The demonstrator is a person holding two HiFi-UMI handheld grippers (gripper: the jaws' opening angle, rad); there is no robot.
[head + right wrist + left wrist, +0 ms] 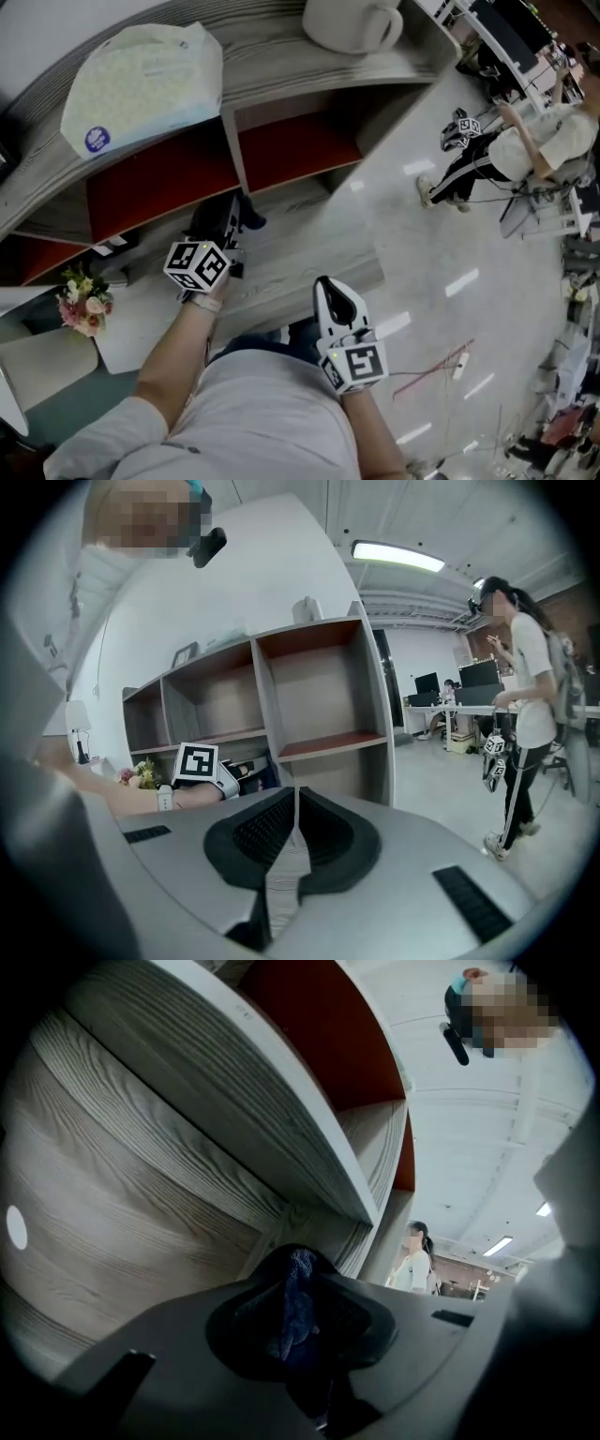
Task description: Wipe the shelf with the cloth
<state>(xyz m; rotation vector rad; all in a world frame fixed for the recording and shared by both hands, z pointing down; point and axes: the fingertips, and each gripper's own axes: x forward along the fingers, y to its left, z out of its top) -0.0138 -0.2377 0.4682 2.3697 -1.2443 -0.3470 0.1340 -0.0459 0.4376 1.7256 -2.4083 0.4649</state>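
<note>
— Where is this?
— An open office with a glossy pale floor. A wood-grain shelf with red back panels stands in front of the person.
— What's in the left gripper?
— Its jaws are clamped on a dark blue cloth, bunched between them. The cloth is down in a lower compartment, close against a grey board. I can't tell whether it actually touches.
— And the right gripper?
— Its jaws are pressed together with nothing between them. It hangs near the person's waist, well apart from the shelf.
— So which step is this?
— Wiping looks under way, or about to start, in that low compartment.
— And the next move?
— I'd judge it calls for pressing the cloth flat to the board and sweeping along the grain. The plastic bag and white jug on top would need skirting later.
</note>
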